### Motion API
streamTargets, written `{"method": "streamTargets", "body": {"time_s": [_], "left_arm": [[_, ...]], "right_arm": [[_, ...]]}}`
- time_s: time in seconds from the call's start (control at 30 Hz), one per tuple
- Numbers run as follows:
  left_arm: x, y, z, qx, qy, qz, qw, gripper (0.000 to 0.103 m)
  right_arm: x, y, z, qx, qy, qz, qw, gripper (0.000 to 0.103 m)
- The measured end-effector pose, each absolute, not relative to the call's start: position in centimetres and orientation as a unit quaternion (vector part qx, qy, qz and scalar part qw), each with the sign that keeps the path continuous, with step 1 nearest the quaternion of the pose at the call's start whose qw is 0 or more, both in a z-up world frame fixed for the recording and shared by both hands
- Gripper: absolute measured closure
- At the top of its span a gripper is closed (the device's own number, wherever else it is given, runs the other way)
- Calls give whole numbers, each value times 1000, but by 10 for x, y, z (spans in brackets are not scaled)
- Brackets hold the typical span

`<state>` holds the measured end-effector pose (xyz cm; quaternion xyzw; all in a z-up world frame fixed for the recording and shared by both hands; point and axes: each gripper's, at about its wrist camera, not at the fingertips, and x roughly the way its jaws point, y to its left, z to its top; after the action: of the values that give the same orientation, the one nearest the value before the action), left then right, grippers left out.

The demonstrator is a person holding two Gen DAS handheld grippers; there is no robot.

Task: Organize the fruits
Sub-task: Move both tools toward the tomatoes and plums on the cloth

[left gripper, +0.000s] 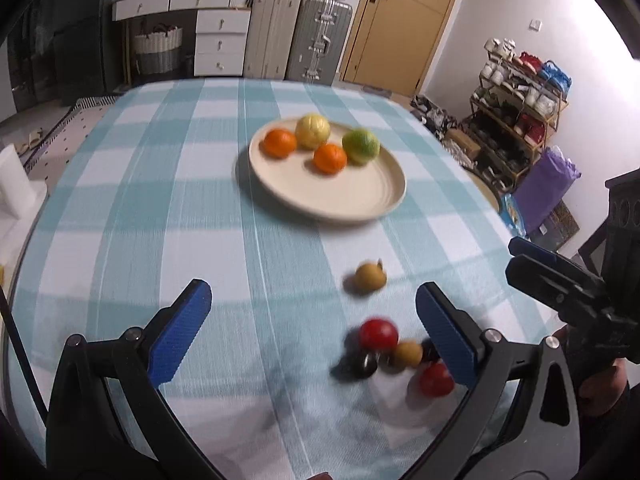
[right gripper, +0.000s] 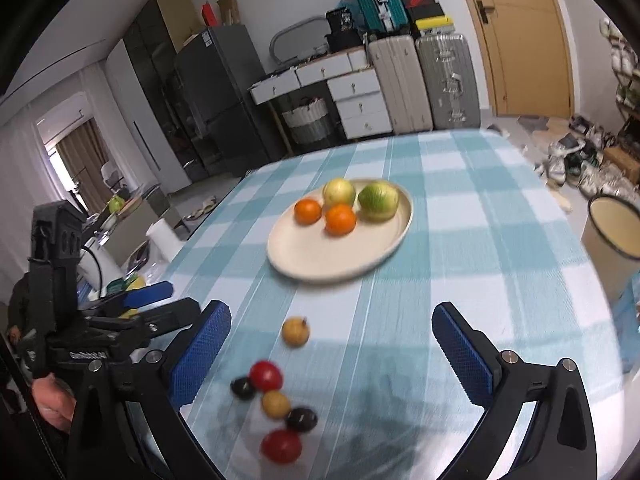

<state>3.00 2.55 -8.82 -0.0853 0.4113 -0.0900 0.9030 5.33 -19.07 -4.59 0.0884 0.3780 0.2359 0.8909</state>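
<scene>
A cream plate (left gripper: 340, 196) (right gripper: 320, 256) on the checked tablecloth holds two oranges (left gripper: 280, 143), a yellow fruit (left gripper: 313, 131) and a green fruit (left gripper: 361, 146). Nearer, a small tan fruit (left gripper: 366, 278) (right gripper: 295, 332) lies alone. A cluster of small fruits lies closest: two red ones (left gripper: 378, 334) (right gripper: 266, 375), a tan one (right gripper: 275, 404) and two dark ones (right gripper: 302, 419). My left gripper (left gripper: 316, 332) is open above the cloth, the cluster by its right finger. My right gripper (right gripper: 332, 356) is open and empty above the cluster's right.
The right gripper shows at the left wrist view's right edge (left gripper: 560, 276); the left gripper at the right wrist view's left (right gripper: 132, 308). A cream bucket (right gripper: 612, 240) stands beside the table's right edge. Suitcases (left gripper: 296, 36), drawers and a shelf lie beyond.
</scene>
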Motion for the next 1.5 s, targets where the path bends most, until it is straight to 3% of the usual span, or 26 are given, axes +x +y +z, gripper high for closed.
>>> {"method": "streamTargets", "body": {"time_s": [0.77, 1.0, 1.07, 1.3, 1.37, 1.5], "left_arm": [[0, 42, -125, -106, 439, -73, 889, 1], [1, 42, -128, -111, 445, -79, 885, 1], [0, 42, -128, -112, 445, -79, 885, 1], [0, 42, -130, -115, 450, -80, 882, 1], [1, 42, -131, -117, 453, -82, 880, 1], [1, 40, -133, -114, 457, -86, 878, 1]], "right_arm": [[-8, -166, -98, 68, 435, 263, 858, 0], [-12, -155, -100, 51, 435, 277, 855, 5], [-11, -154, -102, 50, 439, 280, 852, 23], [-12, -149, -111, 37, 455, 283, 844, 52], [-11, -150, -113, 44, 460, 287, 839, 71], [-11, -153, -114, 51, 455, 287, 841, 72]]}}
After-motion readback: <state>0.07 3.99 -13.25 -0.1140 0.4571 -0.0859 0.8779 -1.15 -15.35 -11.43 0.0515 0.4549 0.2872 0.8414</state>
